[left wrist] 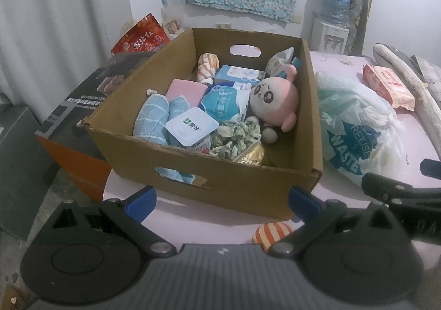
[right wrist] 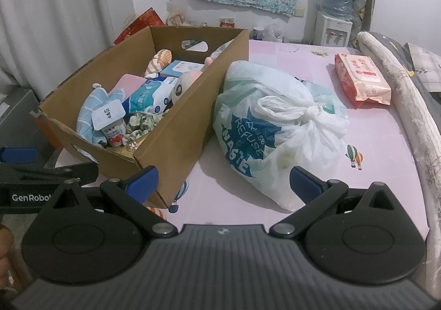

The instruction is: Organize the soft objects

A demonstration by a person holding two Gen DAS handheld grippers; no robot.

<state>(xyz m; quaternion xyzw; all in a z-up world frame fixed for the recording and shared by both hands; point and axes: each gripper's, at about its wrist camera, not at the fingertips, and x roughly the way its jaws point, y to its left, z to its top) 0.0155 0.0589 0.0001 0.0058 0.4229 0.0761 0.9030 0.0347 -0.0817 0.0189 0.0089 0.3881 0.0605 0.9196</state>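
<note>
An open cardboard box stands on a pink bed sheet. Inside lie a pink plush toy, a blue striped cloth, a pink towel, a green scrunchie, a yoghurt cup and wipe packs. A tied white plastic bag lies right of the box. A pink wipes pack lies further right. My left gripper is open and empty before the box's near wall. My right gripper is open and empty, just before the bag.
A rolled mat runs along the bed's right edge. A dark printed carton and a red snack bag sit left of the box. A water dispenser stands by the far wall. A grey cabinet is at left.
</note>
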